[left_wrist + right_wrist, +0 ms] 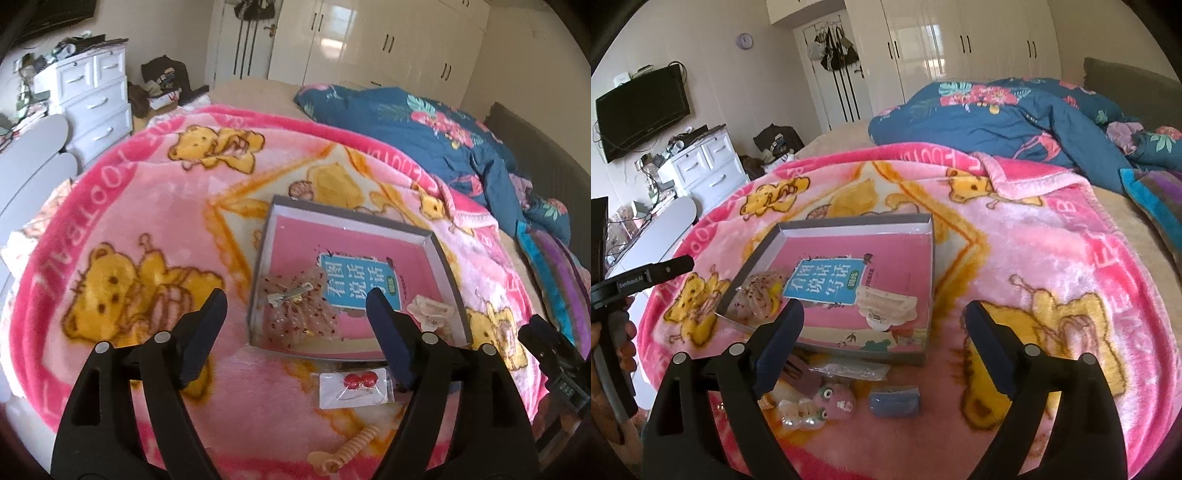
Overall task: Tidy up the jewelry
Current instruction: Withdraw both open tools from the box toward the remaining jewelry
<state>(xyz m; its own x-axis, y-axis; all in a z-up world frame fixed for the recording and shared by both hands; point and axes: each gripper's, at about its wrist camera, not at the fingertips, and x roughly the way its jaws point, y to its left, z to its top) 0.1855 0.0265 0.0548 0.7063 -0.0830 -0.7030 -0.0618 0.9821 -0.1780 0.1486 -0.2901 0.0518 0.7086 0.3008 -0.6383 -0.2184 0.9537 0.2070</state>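
A: Where's the jewelry rn?

B: Partly in the grey box lid (448, 275), centre of the left wrist view, on the pink bear blanket (155, 206). Inside it: a pink mesh bow hair clip (301, 308) at lower left, a cream claw clip (430, 308) at lower right, both lying on a pink book (314, 236). The rest sits outside, below the box: red bead earrings on a card (354, 388), and a beige spiral hair tie (345, 452) at the bottom edge.

A: Right wrist view?

B: More loose bits at bottom centre: pearl earrings (799, 415), a pink plush piece (836, 400), a blue rectangular clip (894, 400), and a clear packet (849, 371) against the box's near wall.

A: Handling?

B: All light, I'd guess. The earring card is thin and flat on plush, so prob. hard to get under; pinch an edge, not the beads or wire hooks, which look fragile. The pearls are smooth and round, likely slippery. The spiral tie is springy; grab it across the coil. The blue clip looks stiff, so take it by the long sides.

A: Grippers?

B: The left gripper (297, 317) has its jaws spread wide w/ nothing between them, tilted down over the box's near-left corner. The right gripper (882, 332) is the same: wide apart, empty, angled down over the box's near edge. The left tool and the hand (611, 339) holding it show at the left edge of the right wrist view.
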